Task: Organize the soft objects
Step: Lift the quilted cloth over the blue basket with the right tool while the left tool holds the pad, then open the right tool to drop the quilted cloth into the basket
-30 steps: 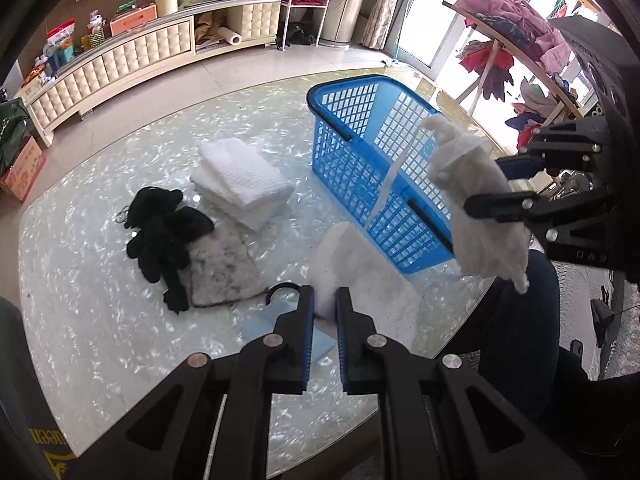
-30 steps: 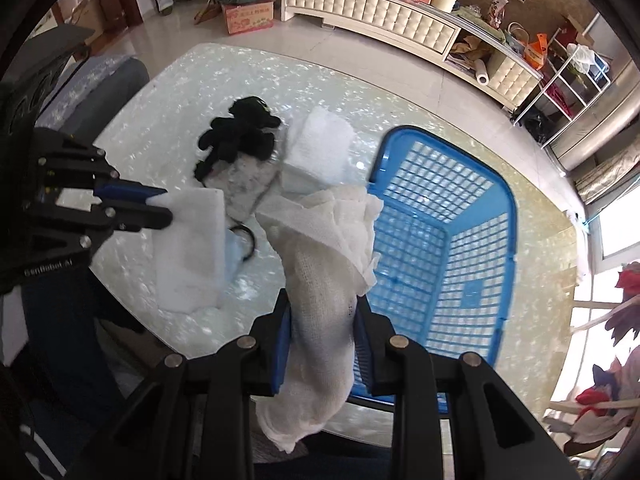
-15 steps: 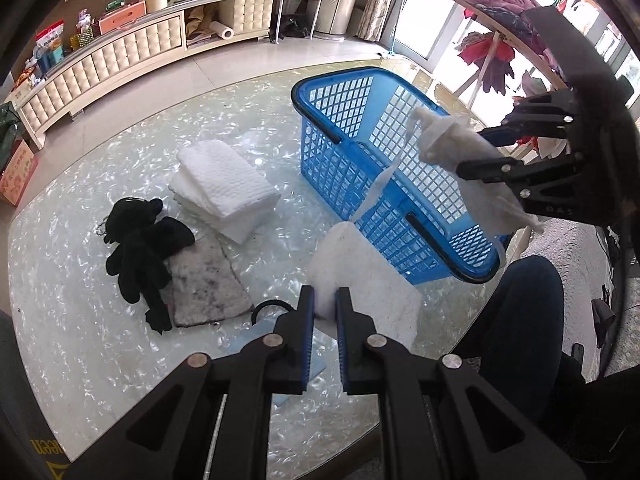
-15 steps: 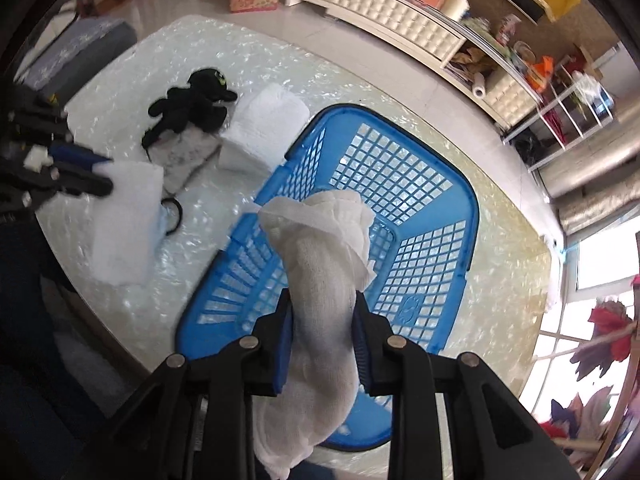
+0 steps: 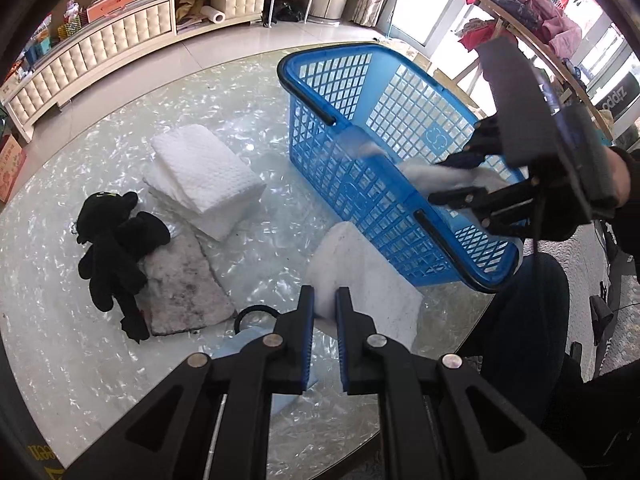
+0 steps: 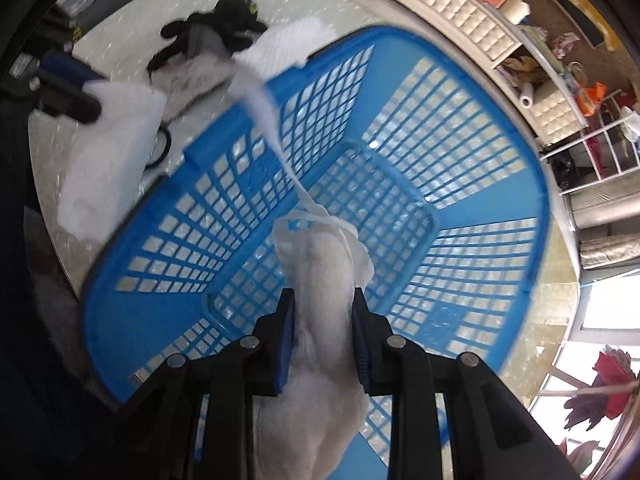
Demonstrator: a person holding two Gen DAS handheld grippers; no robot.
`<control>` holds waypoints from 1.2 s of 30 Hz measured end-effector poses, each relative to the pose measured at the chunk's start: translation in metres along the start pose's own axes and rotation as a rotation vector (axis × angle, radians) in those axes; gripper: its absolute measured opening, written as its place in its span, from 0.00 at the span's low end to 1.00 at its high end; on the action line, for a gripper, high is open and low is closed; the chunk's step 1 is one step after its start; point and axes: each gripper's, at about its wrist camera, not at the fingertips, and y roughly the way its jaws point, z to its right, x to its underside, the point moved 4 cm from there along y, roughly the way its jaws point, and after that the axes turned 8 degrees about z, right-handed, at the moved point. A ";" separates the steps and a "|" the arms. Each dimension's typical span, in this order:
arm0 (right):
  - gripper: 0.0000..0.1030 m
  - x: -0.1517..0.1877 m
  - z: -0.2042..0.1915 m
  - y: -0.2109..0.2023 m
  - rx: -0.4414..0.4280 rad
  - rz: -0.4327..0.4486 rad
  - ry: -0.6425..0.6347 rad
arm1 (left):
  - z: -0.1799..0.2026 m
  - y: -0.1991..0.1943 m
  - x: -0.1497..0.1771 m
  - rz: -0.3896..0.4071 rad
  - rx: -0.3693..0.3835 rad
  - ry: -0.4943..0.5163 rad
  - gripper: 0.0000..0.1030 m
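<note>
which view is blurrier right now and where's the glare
Right wrist view: more motion blur, smearing the blue basket rim and the white cloth in the right gripper. Left wrist view: mostly sharp, with only the cloth at the right gripper blurred; the windows at top right are blown out, and the glossy table shows bright reflections. Both views bend straight lines toward the edges.

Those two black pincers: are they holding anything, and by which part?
Yes. The right gripper pinches a crumpled white gauze cloth around its bunched middle, above the blue plastic basket. The left gripper clamps a flat white pad by its near edge.
</note>
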 end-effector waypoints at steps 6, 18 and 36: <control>0.24 0.002 -0.004 0.021 -0.044 -0.042 -0.027 | -0.002 0.003 0.000 -0.004 0.010 -0.003 0.09; 0.24 0.006 -0.020 0.050 -0.087 -0.075 -0.048 | -0.001 0.009 0.001 -0.004 0.019 -0.003 0.09; 0.24 0.000 -0.031 0.058 -0.075 -0.101 0.013 | -0.004 -0.009 0.006 0.020 -0.012 -0.004 0.09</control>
